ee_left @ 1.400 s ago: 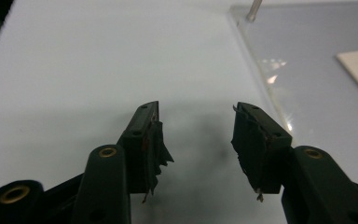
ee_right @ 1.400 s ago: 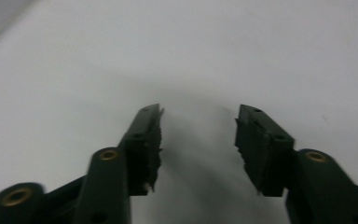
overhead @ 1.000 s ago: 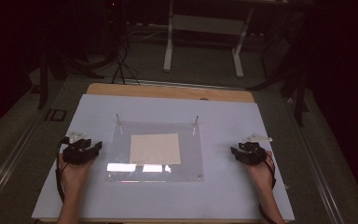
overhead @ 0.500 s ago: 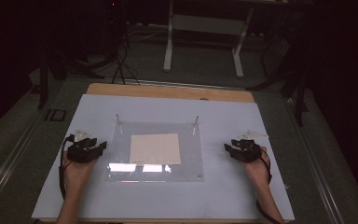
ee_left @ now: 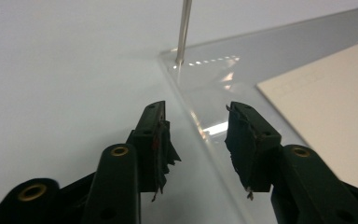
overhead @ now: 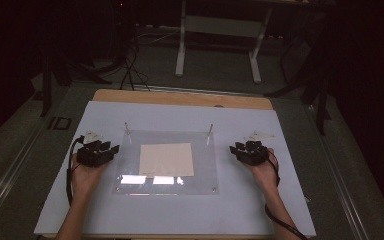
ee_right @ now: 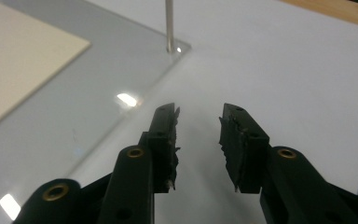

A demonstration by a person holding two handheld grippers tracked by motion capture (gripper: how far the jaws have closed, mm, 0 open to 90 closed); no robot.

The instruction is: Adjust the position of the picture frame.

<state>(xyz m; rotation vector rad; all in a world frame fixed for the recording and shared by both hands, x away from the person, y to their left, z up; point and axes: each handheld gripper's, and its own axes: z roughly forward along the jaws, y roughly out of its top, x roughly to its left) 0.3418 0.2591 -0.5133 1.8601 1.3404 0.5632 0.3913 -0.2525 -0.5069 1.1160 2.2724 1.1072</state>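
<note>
One clear plastic sheet [overhead: 166, 162] lies flat in the middle of the white table top [overhead: 180, 115], and one cream square of paper [overhead: 166, 160] lies at its centre. Two thin metal pins [overhead: 126, 128] stand upright at the sheet's far corners, one on each side.

Two grippers flank the sheet. The left gripper [overhead: 111, 150] sits just beside the sheet's left edge, jaws spread with nothing between them; in the left gripper view [ee_left: 196, 128] that edge runs up between the jaws toward one pin [ee_left: 183, 30]. The right gripper [overhead: 236, 149] sits near the sheet's right edge, apart from it, jaws likewise spread and empty; in the right gripper view [ee_right: 198, 126] they hang over bare table, the sheet's corner and its pin [ee_right: 169, 25] ahead to the left.
</note>
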